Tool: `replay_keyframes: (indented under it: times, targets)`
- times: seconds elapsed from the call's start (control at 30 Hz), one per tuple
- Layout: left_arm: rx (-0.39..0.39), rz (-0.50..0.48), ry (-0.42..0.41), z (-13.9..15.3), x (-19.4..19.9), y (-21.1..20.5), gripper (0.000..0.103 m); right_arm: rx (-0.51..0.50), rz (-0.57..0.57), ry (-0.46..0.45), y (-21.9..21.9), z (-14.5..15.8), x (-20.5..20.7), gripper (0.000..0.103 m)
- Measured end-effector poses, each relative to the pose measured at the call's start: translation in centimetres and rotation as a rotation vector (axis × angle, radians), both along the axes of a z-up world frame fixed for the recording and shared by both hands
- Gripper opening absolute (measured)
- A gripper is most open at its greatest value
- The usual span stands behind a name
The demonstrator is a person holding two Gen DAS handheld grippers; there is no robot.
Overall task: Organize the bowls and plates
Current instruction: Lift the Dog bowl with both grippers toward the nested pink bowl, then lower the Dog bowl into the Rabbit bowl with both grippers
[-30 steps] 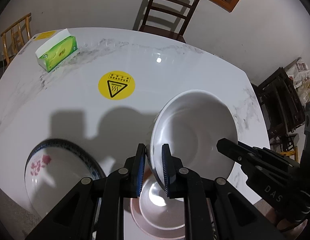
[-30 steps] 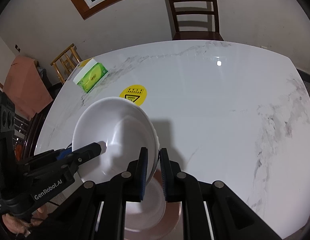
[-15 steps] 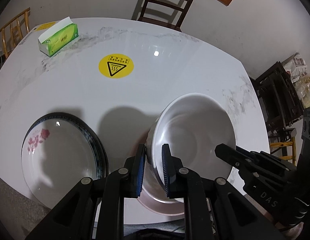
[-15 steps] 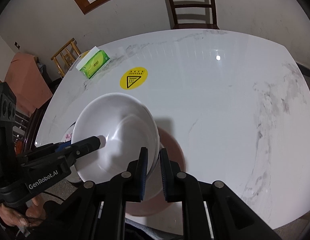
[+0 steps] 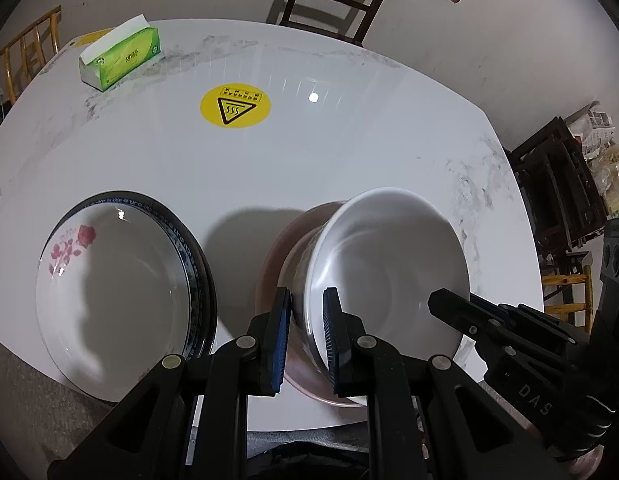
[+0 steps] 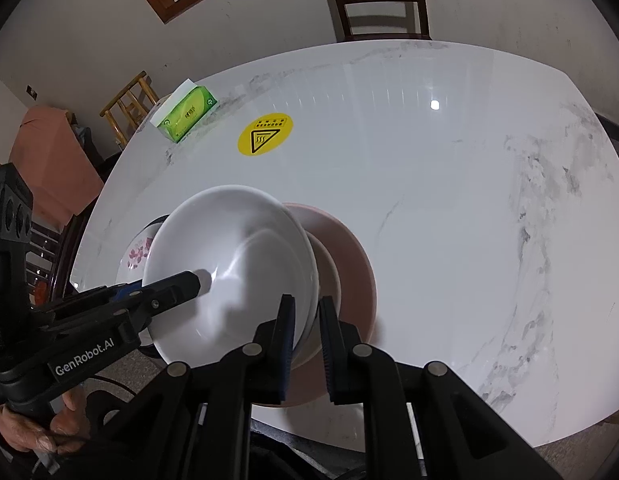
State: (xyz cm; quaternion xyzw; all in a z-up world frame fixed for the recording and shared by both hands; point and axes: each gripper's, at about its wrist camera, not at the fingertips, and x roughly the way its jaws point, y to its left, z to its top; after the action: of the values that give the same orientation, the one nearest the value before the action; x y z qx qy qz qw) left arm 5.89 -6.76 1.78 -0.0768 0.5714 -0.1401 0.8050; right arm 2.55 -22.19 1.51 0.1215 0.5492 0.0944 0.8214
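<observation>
A plain white bowl (image 5: 389,268) hangs tilted over a pink dish (image 5: 275,248) near the table's front edge; whether they touch I cannot tell. My left gripper (image 5: 305,328) is shut on the bowl's left rim. My right gripper (image 6: 307,328) is shut on the opposite rim of the white bowl (image 6: 237,256), with the pink dish (image 6: 349,272) showing beneath. Each gripper also appears in the other's view: right gripper (image 5: 443,304), left gripper (image 6: 191,280). A flower-patterned plate (image 5: 117,288) lies on a blue-rimmed one to the left.
The white marble table (image 5: 349,152) carries a green tissue box (image 5: 121,58) at the far left and a yellow heat-warning sticker (image 5: 235,106). A dark wooden chair (image 6: 381,0) stands behind it. A hand (image 6: 33,432) grips the left tool.
Both grippers have drawn back toward the table's front edge and sunk a little, carrying the white bowl. The pink dish and the flowered plate now show more fully.
</observation>
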Motion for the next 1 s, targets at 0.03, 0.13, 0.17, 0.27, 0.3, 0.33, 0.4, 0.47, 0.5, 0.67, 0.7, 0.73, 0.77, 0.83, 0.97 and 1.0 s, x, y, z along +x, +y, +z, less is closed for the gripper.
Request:
replay_keyframes:
  times: [0.03,0.13,0.17,0.27,0.3,0.33,0.4,0.47,0.5,0.67,0.7,0.73,0.77,0.83,0.97,1.0]
  targets:
    - [0.001,0.000,0.005,-0.1,0.0,0.0,0.013,-0.001,0.002,0.001,0.1,0.0,0.0,0.013]
    - [0.004,0.002,0.012,-0.4,0.0,-0.1,0.013,0.002,0.001,0.005,0.0,-0.2,0.0,0.013]
    - [0.006,0.003,0.013,-0.5,0.0,-0.1,0.013,0.001,0.003,0.005,0.0,-0.2,0.0,0.013]
    - [0.008,0.003,0.017,-0.6,0.0,-0.2,0.013,0.000,0.004,0.007,0.0,-0.2,0.1,0.013]
    - [0.008,0.004,0.019,-0.7,0.0,-0.2,0.013,0.000,0.004,0.008,0.0,-0.2,0.1,0.013]
    - [0.006,0.006,0.021,-0.8,0.1,-0.1,0.013,0.000,0.003,0.010,0.0,-0.3,0.2,0.013]
    - [0.008,0.006,0.024,-0.8,0.1,-0.2,0.013,-0.002,0.007,0.012,0.0,-0.4,0.2,0.013]
    - [0.007,0.007,0.026,-0.9,0.2,-0.2,0.013,0.000,0.005,0.017,-0.1,-0.5,0.3,0.013]
    - [0.009,0.007,0.026,-1.0,0.2,-0.2,0.013,0.000,0.006,0.018,0.0,-0.6,0.3,0.013]
    - [0.011,0.010,0.029,-1.1,0.3,-0.1,0.013,0.001,0.008,0.026,0.0,-0.8,0.5,0.013]
    - [0.013,0.009,0.029,-1.2,0.3,-0.2,0.013,0.002,0.008,0.029,0.1,-0.9,0.5,0.013]
    - [0.015,0.006,0.028,-1.2,0.3,-0.2,0.013,0.003,0.008,0.030,0.1,-1.0,0.5,0.013]
    - [0.015,0.007,0.029,-1.2,0.4,-0.1,0.013,0.004,0.008,0.031,0.1,-1.1,0.5,0.013]
    - [0.014,0.008,0.030,-1.3,0.4,-0.1,0.013,0.005,0.008,0.035,0.1,-1.2,0.6,0.013]
    - [0.015,0.006,0.032,-1.4,0.6,-0.1,0.013,0.004,0.007,0.039,0.1,-1.4,0.8,0.013]
    - [0.016,0.006,0.032,-1.4,0.6,-0.1,0.013,0.003,0.008,0.040,0.1,-1.4,0.8,0.013]
